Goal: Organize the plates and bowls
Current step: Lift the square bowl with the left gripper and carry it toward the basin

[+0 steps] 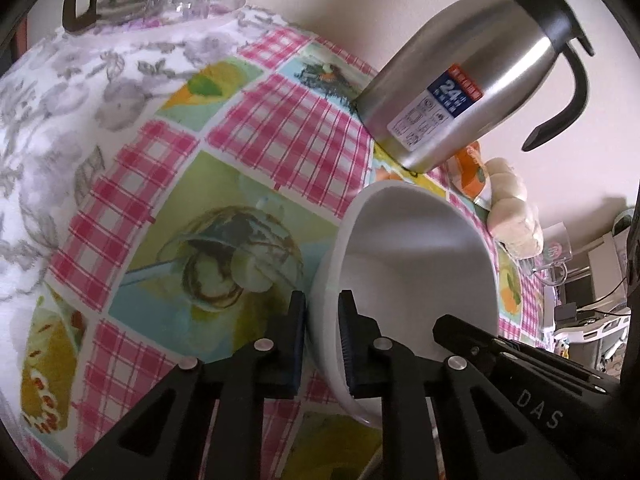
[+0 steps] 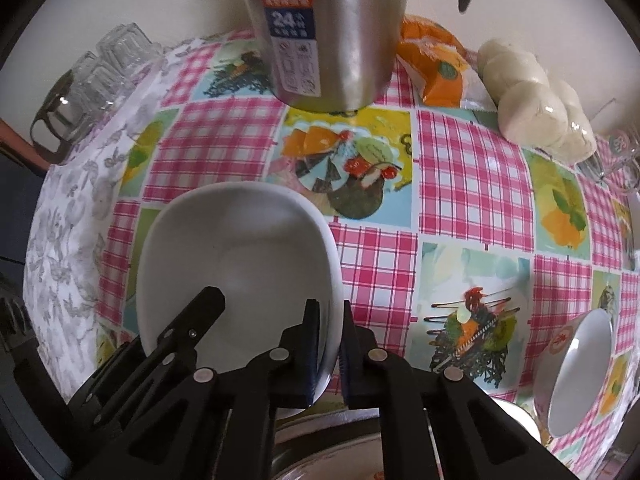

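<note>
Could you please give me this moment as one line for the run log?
left gripper: shut on white bowl rim | right gripper: shut on opposite rim | steel jug: behind bowl | patterned bowl: untouched

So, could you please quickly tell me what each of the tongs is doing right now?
Left tongs: closed on the white bowl's rim.
Right tongs: closed on the opposite rim of the same bowl.

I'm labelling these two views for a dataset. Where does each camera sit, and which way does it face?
Left wrist: on the left tool, looking steeply down at the white bowl whose rim it clamps; the right tool's finger shows.
Right wrist: on the right tool, clamping the bowl's opposite rim; the left tool's finger shows.
Shared: bowl, steel jug, checked tablecloth.
</note>
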A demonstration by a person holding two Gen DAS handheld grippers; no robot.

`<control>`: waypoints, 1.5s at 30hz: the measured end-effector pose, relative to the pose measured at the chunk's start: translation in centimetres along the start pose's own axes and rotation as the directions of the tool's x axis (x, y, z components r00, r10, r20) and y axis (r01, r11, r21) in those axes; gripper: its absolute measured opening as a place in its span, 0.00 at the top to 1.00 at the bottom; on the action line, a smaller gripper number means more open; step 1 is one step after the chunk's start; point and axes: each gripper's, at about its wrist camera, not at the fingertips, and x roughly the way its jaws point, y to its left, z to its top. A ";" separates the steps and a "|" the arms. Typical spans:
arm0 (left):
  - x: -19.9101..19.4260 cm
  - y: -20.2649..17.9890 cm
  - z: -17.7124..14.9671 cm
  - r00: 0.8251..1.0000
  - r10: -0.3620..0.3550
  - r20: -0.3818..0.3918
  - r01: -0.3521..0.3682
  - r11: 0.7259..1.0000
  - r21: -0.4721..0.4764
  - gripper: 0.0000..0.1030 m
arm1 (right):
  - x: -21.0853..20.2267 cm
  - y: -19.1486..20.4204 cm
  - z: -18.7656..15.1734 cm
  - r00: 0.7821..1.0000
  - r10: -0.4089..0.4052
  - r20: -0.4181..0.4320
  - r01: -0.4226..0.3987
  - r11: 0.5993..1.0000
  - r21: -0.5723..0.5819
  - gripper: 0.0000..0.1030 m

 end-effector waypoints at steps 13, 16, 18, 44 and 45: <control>-6.9 -3.5 -0.9 0.993 0.025 0.114 -0.035 0.995 0.091 0.84 | -6.3 -0.7 -1.7 0.990 0.087 0.112 -0.087 0.996 -0.005 0.91; -8.6 -4.5 -1.5 0.990 0.025 0.137 -0.041 0.992 0.116 0.84 | -8.1 -1.4 -2.6 0.984 0.104 0.145 -0.106 0.994 0.006 0.91; -9.6 -5.1 -1.9 0.988 0.023 0.152 -0.044 0.990 0.135 0.84 | -8.9 -1.7 -3.1 0.980 0.116 0.159 -0.119 0.993 0.012 0.91; -15.1 -10.8 -8.5 0.971 0.054 0.234 -0.133 0.931 0.340 0.84 | -14.1 -6.7 -12.7 0.909 0.231 0.348 -0.280 0.955 0.095 0.88; -15.1 -11.0 -8.8 0.971 0.056 0.234 -0.137 0.928 0.345 0.84 | -14.2 -6.9 -12.9 0.905 0.235 0.354 -0.286 0.953 0.097 0.88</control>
